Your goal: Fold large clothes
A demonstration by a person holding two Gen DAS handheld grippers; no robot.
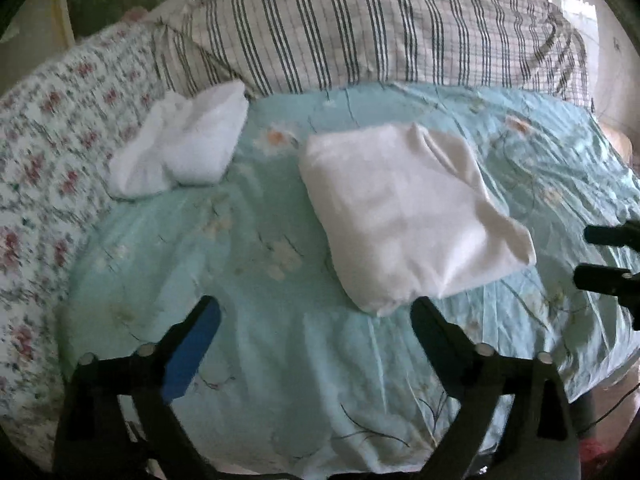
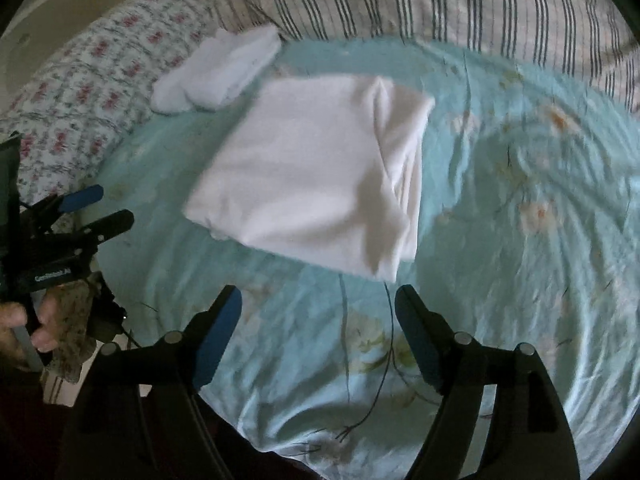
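Note:
A white garment (image 1: 404,216) lies folded into a thick square on the light-blue bed sheet (image 1: 280,360); it also shows in the right wrist view (image 2: 316,176). My left gripper (image 1: 316,316) is open and empty, just short of the garment's near corner. My right gripper (image 2: 318,308) is open and empty, just below the garment's near edge. The left gripper (image 2: 108,206) shows at the left of the right wrist view, and the right gripper (image 1: 592,254) shows at the right edge of the left wrist view.
A second folded white cloth (image 1: 184,144) lies at the back left, also in the right wrist view (image 2: 218,70). A striped quilt (image 1: 360,32) is bunched along the far side. A floral pillow (image 1: 48,152) lies on the left.

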